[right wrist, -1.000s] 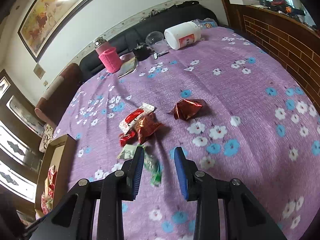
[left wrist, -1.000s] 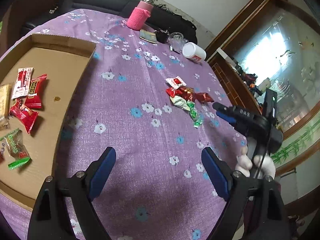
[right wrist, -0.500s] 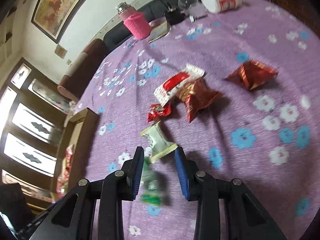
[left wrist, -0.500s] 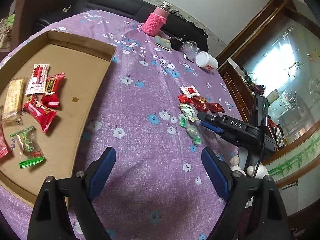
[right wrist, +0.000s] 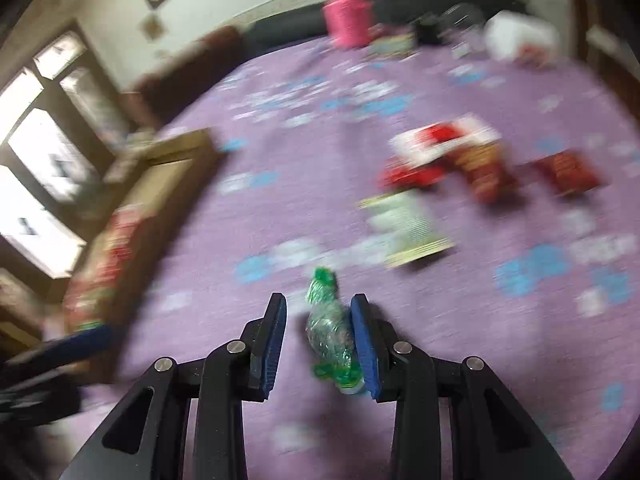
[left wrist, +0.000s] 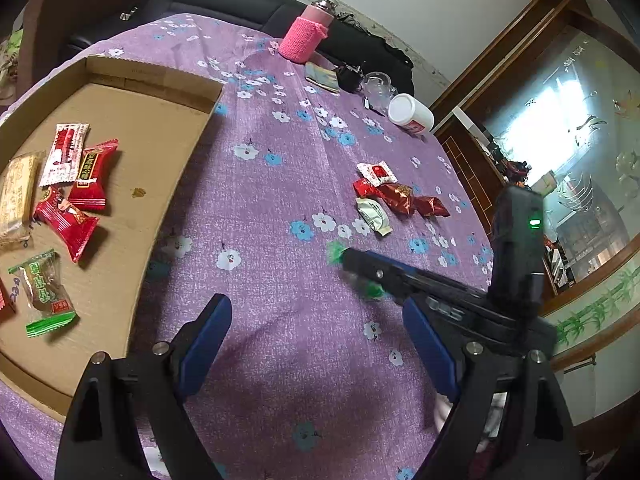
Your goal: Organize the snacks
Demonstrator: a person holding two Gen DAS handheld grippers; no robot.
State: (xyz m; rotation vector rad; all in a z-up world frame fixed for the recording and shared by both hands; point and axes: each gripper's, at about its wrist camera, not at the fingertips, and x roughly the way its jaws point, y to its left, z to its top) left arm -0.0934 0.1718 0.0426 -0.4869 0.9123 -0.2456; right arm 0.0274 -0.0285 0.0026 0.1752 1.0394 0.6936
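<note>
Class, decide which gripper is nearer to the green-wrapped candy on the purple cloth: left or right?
Right. The right gripper straddles the green-wrapped candy, one finger touching it, jaws not closed. The left gripper hangs open, apart from it, nearer the cardboard tray.

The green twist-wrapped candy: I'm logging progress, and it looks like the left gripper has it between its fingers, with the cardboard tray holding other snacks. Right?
Not quite: the right gripper has the green twist-wrapped candy between its fingers, as the right wrist view shows. The left gripper is open and empty. The cardboard tray does hold other snacks.
</note>
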